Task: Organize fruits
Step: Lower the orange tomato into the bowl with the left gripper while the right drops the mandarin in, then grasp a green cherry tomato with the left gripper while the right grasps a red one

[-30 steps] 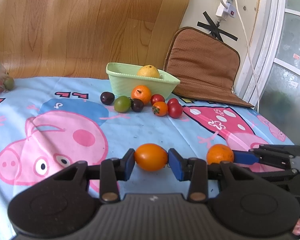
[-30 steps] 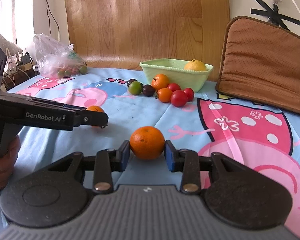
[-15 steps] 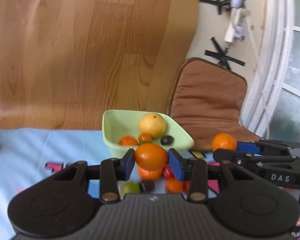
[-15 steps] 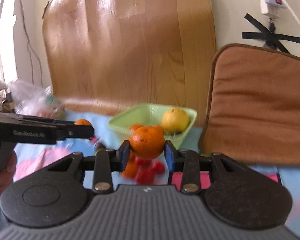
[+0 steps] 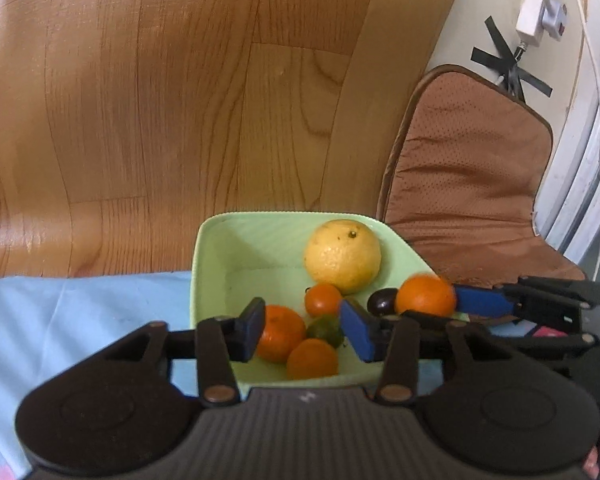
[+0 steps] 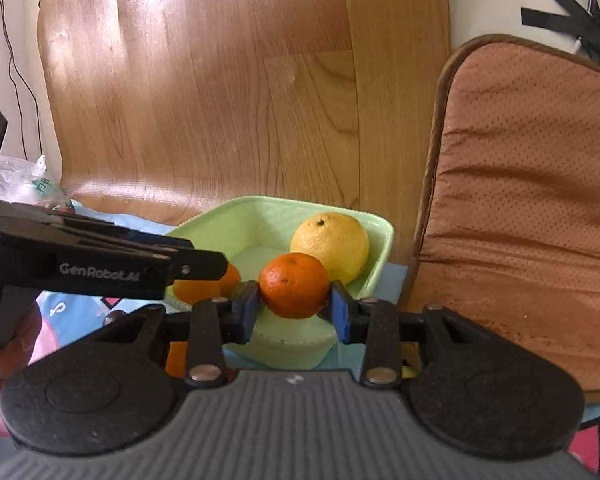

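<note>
A pale green bowl [image 5: 212, 264] stands on the cloth by the wooden board. In it lie a big yellow citrus [image 5: 342, 256], several small oranges [image 5: 312, 358], a green fruit [image 5: 325, 330] and a dark plum [image 5: 382, 302]. My left gripper [image 5: 306, 330] is open over the bowl's near side, an orange [image 5: 280, 332] just by its left pad. My right gripper [image 6: 294, 306] is shut on an orange [image 6: 294, 285] above the bowl [image 6: 380, 240]; that orange also shows in the left wrist view [image 5: 425, 295].
A brown cushion [image 5: 468, 184] leans against the wall right of the bowl. A wooden board [image 5: 180, 100] stands upright behind it. The blue cartoon tablecloth [image 5: 60, 320] spreads to the left. A plastic bag [image 6: 24, 188] lies at far left.
Both grippers moved forward over the bowl. My left gripper opened and let its orange drop into the bowl. The right gripper still holds its orange.
</note>
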`<state>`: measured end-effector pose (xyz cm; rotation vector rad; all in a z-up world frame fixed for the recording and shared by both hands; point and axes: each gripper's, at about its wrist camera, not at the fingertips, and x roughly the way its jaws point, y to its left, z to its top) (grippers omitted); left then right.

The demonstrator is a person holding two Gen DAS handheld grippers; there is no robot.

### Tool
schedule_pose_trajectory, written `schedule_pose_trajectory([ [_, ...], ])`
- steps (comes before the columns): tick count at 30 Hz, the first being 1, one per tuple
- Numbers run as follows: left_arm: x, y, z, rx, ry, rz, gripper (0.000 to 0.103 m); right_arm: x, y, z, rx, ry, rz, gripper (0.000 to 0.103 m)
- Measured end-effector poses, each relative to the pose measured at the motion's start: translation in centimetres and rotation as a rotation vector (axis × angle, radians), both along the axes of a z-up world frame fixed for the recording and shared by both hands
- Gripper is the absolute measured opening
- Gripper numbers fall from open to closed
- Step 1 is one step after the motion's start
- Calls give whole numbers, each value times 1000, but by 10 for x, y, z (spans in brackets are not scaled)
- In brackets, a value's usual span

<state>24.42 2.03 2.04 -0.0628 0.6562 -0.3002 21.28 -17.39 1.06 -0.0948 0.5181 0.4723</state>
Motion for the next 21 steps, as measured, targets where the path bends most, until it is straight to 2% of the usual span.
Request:
schedule_pose_trajectory([
  [2,-3,2,2,-9,-10,3,48,-3,-3,4,18,-12,-4,53],
  [8,-43,33,22,-80,-61,34,48,-29,-21,21,83,-52,-21,53],
  [12,-83,57,19,-116,-57,49,47,-58,-33,17,104,-26,2,53],
  [14,-102,60,10,-95,-51,33,47,-70,-33,10,100,6,23,53],
  [17,-115,47,-5,-1,-41,-12,48,-85,-25,-1,59,45,65,53],
  [21,-109,39,-19,23,3,-45,47,-91,-7,-10,-33,40,103,53],
])
